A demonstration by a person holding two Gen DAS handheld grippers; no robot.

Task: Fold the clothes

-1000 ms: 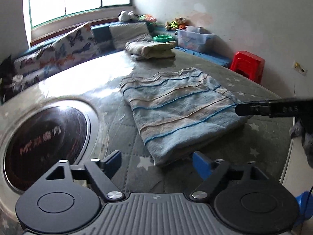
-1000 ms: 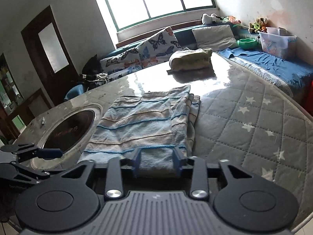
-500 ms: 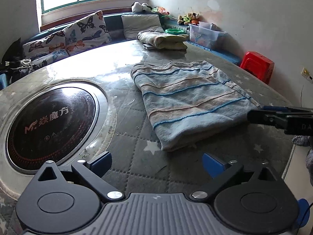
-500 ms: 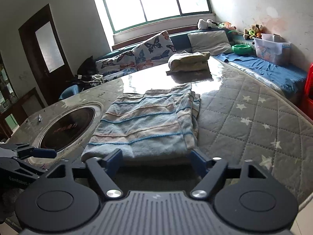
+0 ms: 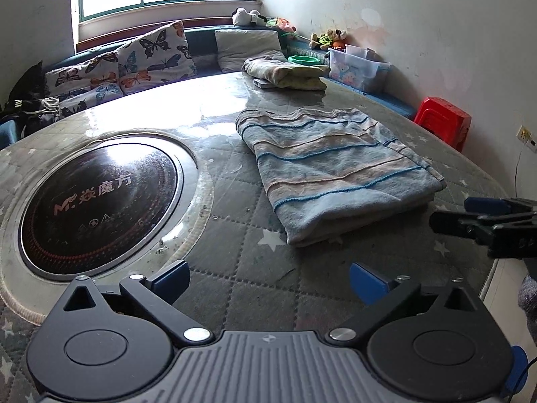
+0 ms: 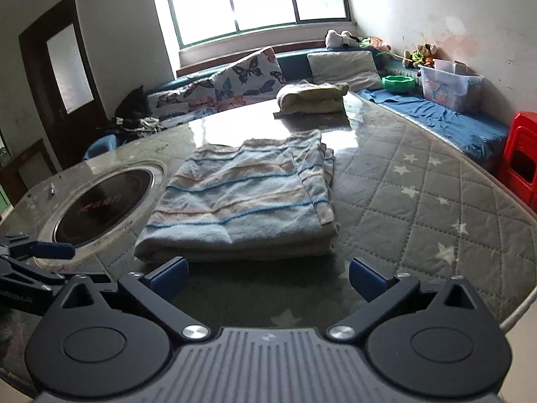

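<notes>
A folded blue and beige striped cloth (image 5: 335, 171) lies flat on the quilted round table (image 5: 261, 288); it also shows in the right wrist view (image 6: 245, 201). My left gripper (image 5: 268, 283) is open and empty, held back from the cloth's near corner. My right gripper (image 6: 266, 280) is open and empty, just short of the cloth's near edge. The right gripper's fingers (image 5: 483, 215) show at the right edge of the left wrist view. The left gripper's fingers (image 6: 37, 252) show at the left edge of the right wrist view.
A round black cooktop (image 5: 97, 201) is set into the table left of the cloth. A second folded pale cloth (image 5: 288, 74) lies at the table's far side. A cushioned bench with pillows (image 6: 235, 80), a plastic box (image 6: 449, 84) and a red stool (image 6: 520, 164) surround the table.
My right gripper opened, let go of the cloth's near edge and drew back. My left gripper opened wider and pulled back from the cloth. The cloth now lies folded and still.
</notes>
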